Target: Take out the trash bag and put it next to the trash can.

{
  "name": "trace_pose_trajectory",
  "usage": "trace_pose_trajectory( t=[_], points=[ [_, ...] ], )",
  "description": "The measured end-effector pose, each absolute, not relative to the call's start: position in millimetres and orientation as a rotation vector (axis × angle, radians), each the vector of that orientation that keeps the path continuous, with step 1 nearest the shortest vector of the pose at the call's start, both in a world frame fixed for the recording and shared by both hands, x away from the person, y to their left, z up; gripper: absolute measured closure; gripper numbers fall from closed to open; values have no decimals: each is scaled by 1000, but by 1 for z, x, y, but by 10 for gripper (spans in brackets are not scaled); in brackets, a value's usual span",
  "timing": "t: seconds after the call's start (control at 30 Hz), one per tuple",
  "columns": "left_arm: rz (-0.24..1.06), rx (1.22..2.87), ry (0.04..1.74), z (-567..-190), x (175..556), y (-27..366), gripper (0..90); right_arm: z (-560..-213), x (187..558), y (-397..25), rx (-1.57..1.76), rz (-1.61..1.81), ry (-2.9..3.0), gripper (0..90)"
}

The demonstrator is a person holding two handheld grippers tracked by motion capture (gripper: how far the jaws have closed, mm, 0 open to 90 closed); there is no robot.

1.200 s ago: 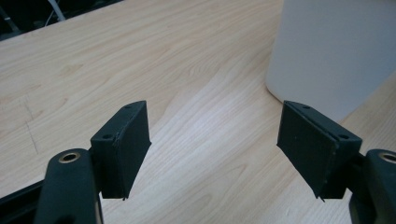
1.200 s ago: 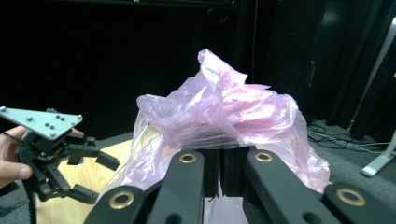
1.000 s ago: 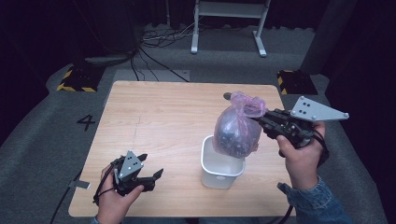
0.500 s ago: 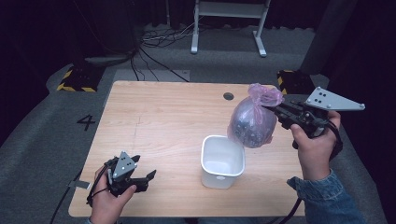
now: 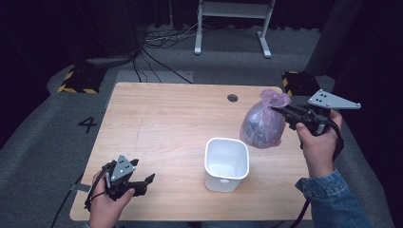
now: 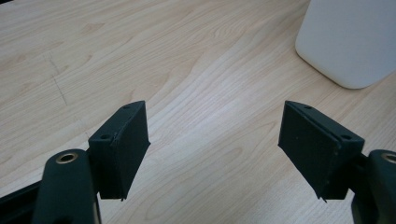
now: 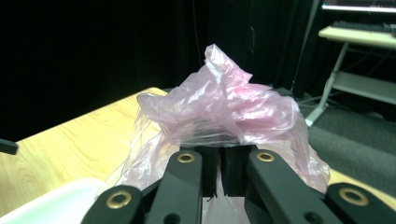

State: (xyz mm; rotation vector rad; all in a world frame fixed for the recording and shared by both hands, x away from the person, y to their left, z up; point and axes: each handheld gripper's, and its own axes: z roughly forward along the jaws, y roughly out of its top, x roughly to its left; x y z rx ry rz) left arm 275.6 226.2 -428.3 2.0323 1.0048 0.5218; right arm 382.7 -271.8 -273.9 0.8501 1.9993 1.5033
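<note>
A pink plastic bag (image 5: 262, 123) with dark contents hangs in the air over the table's right side, right of a white bin (image 5: 226, 164). My right gripper (image 5: 279, 112) is shut on the bag's gathered top (image 7: 224, 112). The bin stands upright and looks empty from above; its white side (image 6: 348, 39) appears in the left gripper view. My left gripper (image 5: 145, 183) rests low near the table's front left corner, open, jaws wide apart over bare wood (image 6: 212, 135), holding nothing.
The wooden table (image 5: 166, 123) has a small round hole (image 5: 232, 98) near its far edge. A white metal stand (image 5: 233, 23) and cables lie on the grey floor beyond. A "4" (image 5: 88, 124) is marked on the floor at left.
My right gripper carried the bag up out of the bin and to the right, clear of it. The left gripper stayed near the front left corner, shifting slightly.
</note>
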Motion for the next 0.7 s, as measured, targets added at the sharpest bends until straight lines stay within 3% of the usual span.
trace_pose_trajectory(
  t=[0.7],
  points=[
    [532, 2078, 1008, -436, 279, 222, 238, -342, 405, -275, 1003, 1424, 2118, 867]
  ],
)
